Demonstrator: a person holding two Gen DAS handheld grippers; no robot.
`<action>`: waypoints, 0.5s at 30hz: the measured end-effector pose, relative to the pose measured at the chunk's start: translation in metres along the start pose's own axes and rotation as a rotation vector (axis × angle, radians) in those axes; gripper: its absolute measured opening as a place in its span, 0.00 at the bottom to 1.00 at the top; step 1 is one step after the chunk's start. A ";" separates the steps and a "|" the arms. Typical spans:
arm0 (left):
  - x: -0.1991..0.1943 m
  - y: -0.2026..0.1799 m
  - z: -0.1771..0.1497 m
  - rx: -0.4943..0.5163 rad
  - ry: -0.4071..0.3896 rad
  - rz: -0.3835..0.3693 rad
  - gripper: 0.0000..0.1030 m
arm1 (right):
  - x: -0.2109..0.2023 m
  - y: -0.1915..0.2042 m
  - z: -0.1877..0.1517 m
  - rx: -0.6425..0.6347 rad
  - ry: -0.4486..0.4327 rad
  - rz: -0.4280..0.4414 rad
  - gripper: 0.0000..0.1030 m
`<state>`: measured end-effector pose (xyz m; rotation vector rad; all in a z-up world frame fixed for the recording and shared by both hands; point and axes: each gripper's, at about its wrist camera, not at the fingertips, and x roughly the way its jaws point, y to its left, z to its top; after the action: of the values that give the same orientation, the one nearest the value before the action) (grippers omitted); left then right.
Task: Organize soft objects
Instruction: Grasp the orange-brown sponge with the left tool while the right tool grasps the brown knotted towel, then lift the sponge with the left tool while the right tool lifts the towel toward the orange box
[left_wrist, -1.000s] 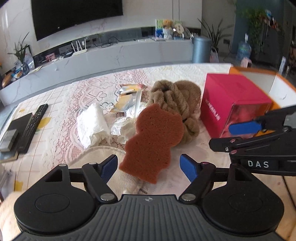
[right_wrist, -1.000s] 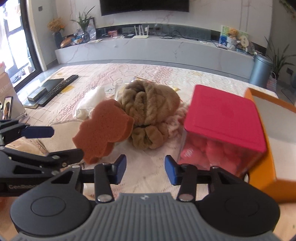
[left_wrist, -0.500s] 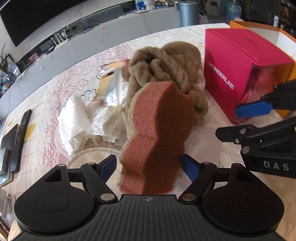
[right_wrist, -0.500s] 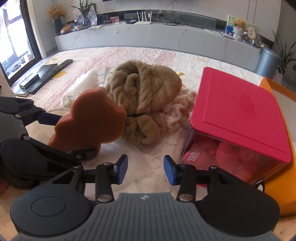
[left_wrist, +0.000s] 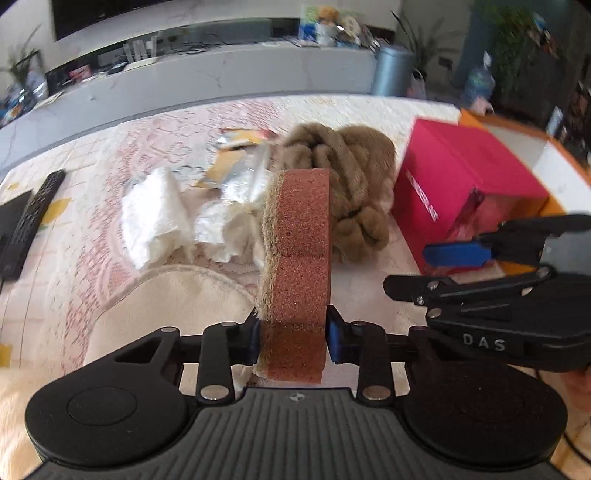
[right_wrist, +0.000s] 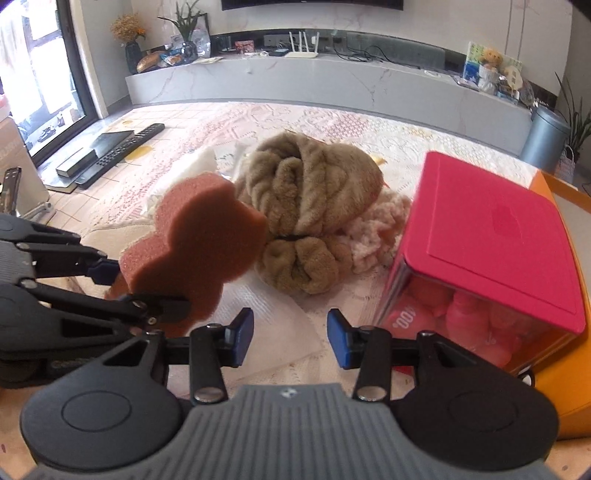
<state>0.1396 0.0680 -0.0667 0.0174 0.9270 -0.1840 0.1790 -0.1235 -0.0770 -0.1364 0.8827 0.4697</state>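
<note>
Reddish-brown wavy-edged foam sponge (left_wrist: 297, 273) standing on edge above the lace-covered table (left_wrist: 85, 236), left gripper (left_wrist: 292, 339) just closed on it, right gripper (right_wrist: 290, 339) part-open, empty, near tan plush bundle (right_wrist: 310, 206).

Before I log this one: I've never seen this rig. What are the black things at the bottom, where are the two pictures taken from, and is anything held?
No robot here: a person holds a two-finger gripper in each hand, each with a camera looking along its fingers. The left wrist view shows the left gripper; its jaws have just been closing and now pinch an orange-brown sponge edge-on. From the right wrist view you see that sponge's wavy outline. The right gripper is open and empty. On the lace tablecloth lie a brown plush bundle, a pink fluffy item, white crumpled paper and a pink-lidded box.
</note>
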 end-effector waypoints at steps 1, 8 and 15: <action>-0.006 0.004 0.000 -0.029 -0.012 0.005 0.36 | 0.000 0.003 0.001 -0.012 -0.005 0.002 0.43; -0.003 0.015 0.017 -0.114 -0.093 0.080 0.36 | 0.014 0.024 0.019 -0.125 -0.057 -0.069 0.53; 0.009 0.028 0.006 -0.186 -0.123 0.076 0.36 | 0.043 0.052 0.035 -0.304 -0.080 -0.253 0.81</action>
<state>0.1541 0.0941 -0.0724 -0.1292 0.8164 -0.0281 0.2045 -0.0521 -0.0839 -0.4987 0.6993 0.3673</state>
